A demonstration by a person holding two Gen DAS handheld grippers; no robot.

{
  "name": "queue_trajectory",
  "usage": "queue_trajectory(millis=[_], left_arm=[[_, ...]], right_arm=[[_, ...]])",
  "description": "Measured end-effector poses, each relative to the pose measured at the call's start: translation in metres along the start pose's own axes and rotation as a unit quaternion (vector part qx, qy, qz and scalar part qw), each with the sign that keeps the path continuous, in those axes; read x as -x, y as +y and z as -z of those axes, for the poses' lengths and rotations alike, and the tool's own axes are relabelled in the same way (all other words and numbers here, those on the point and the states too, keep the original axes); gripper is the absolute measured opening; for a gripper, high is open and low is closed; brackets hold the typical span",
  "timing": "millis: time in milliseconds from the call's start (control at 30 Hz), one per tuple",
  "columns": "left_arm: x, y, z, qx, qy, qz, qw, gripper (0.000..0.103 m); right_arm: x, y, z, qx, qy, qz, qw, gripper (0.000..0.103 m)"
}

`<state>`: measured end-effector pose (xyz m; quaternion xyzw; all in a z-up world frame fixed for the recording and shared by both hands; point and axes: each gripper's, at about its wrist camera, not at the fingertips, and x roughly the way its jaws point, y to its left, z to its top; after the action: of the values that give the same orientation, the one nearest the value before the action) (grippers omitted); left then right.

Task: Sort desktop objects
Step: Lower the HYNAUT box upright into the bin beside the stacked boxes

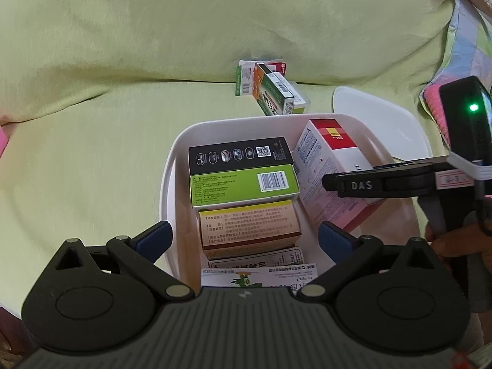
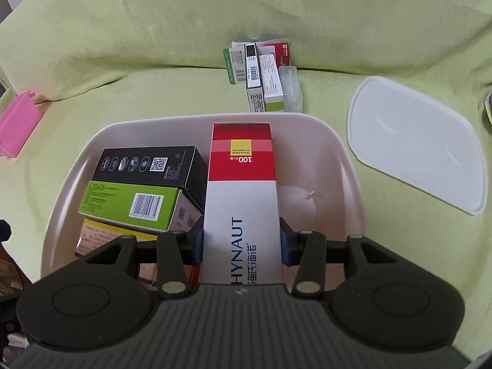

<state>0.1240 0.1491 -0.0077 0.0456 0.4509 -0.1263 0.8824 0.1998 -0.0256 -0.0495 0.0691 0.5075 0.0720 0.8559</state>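
Right hand-held gripper (image 2: pixel 241 246): you clamp the red-and-white box (image 2: pixel 241 184).
Left hand-held gripper (image 1: pixel 244 240): wide open, empty.
Risk: releasing early tips it onto the green box (image 2: pixel 129 204).

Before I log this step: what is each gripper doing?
Left gripper: open, empty, above the white plastic bin.
Right gripper: shut on the tall red-and-white cardboard box.

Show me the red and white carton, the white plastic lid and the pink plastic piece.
red and white carton (image 2: pixel 243 209), right wrist view, white front panel.
white plastic lid (image 2: pixel 412 144), right wrist view, flat centre.
pink plastic piece (image 2: pixel 17 123), right wrist view, top face.
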Motion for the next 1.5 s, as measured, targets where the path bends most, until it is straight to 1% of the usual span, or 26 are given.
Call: queue_trajectory(millis=[233,367,433,500,667,733,867,900,933,967,1000,1033,1100,1300,1500], left_arm=[[-0.004,0.001,-0.001,0.002,0.005,0.001,1.0,0.102],[-0.004,0.0,0.0,0.002,0.005,0.001,1.0,0.102],[-0.004,-0.001,0.0,0.002,0.005,0.0,1.0,0.102],[-0.002,-0.001,0.0,0.002,0.005,0.0,1.0,0.102],[0.002,-0.004,0.002,0.001,0.0,-0.001,1.0,0.102],[0.003,-0.004,0.003,0.003,0.001,-0.002,1.0,0.102],[0.003,-0.006,0.008,0.01,0.007,-0.004,0.9999,0.102],[0.003,-0.007,0.009,0.012,0.009,-0.003,0.9999,0.102],[0.002,-0.008,0.011,0.013,0.011,-0.002,0.9999,0.102],[0.002,-0.01,0.012,0.013,0.012,-0.002,0.9998,0.102],[0.001,-0.011,0.013,0.012,0.014,-0.003,0.9998,0.102],[0.002,-0.013,0.014,0.01,0.014,-0.003,0.9998,0.102],[0.002,-0.015,0.015,0.007,0.014,-0.005,0.9999,0.102],[0.0,-0.016,0.015,0.008,0.018,-0.007,0.9998,0.102],[-0.005,-0.015,0.014,0.01,0.024,-0.006,0.9996,0.102]], right_arm=[[-0.015,0.004,0.003,-0.012,0.011,0.004,1.0,0.041],[-0.018,0.003,0.006,-0.018,0.022,-0.006,1.0,0.043],[-0.016,0.001,0.006,-0.025,0.028,-0.02,0.999,0.054],[-0.01,-0.001,0.007,-0.025,0.026,-0.027,0.999,0.06],[0.017,-0.014,0.014,-0.016,0.026,-0.059,0.998,0.062],[0.026,-0.018,0.02,0.001,0.037,-0.073,0.997,0.073],[0.042,-0.018,0.036,0.058,0.038,-0.062,0.996,0.073],[0.042,-0.017,0.04,0.071,0.04,-0.058,0.995,0.069],[0.04,-0.016,0.043,0.082,0.044,-0.054,0.994,0.054],[0.038,-0.015,0.044,0.093,0.048,-0.049,0.993,0.044],[0.037,-0.012,0.045,0.105,0.048,-0.045,0.992,0.031],[0.035,-0.01,0.046,0.121,0.047,-0.041,0.991,0.025],[0.032,-0.005,0.046,0.144,0.045,-0.035,0.988,0.018],[0.019,-0.002,0.041,0.15,0.044,-0.035,0.987,0.014],[0.012,0.003,0.036,0.141,0.041,-0.048,0.988,0.013]])
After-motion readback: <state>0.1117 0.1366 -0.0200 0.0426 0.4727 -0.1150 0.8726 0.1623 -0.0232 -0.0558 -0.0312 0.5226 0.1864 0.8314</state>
